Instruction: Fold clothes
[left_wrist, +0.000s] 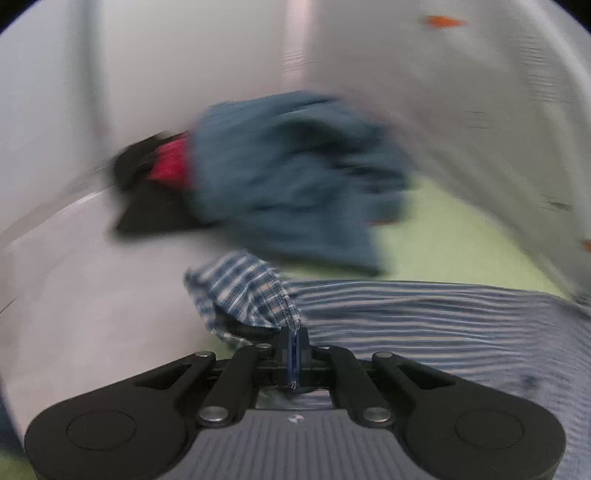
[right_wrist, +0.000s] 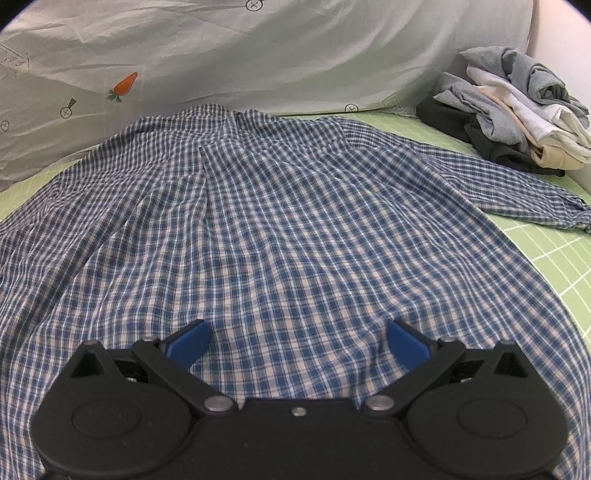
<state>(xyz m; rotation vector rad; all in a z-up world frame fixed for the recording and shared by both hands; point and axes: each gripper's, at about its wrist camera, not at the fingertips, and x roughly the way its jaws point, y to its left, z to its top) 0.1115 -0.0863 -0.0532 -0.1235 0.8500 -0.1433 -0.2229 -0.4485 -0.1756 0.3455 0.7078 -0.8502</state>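
1. One green grid-lined sheet (right_wrist: 554, 251) covers the surface; bare strips of it show at the right edge and far left of the right wrist view, and a bare patch at centre right of the left wrist view.
2. One pale printed cover (right_wrist: 258, 62) with a carrot motif fills the top of the right wrist view, bordering the shirt's far edge.
3. One blue-and-white checked shirt (right_wrist: 280, 221) lies spread flat, filling the middle and lower part of the right wrist view; its collar points to the top, and one sleeve runs out to the right edge.
4. Two piles of other clothes: a grey, white and cream heap (right_wrist: 517, 114) at upper right of the right wrist view, just beyond the sleeve; and a blurred heap of teal, red and black garments (left_wrist: 288, 184) at centre of the left wrist view.
5. The right gripper (right_wrist: 297, 341) stands wide open over the shirt's lower part, gripping nothing; cloth lies between and beneath its blue pads.
6. The left gripper (left_wrist: 294, 354) is closed tight on an edge of the checked shirt, a fold bunching up just above its fingertips.
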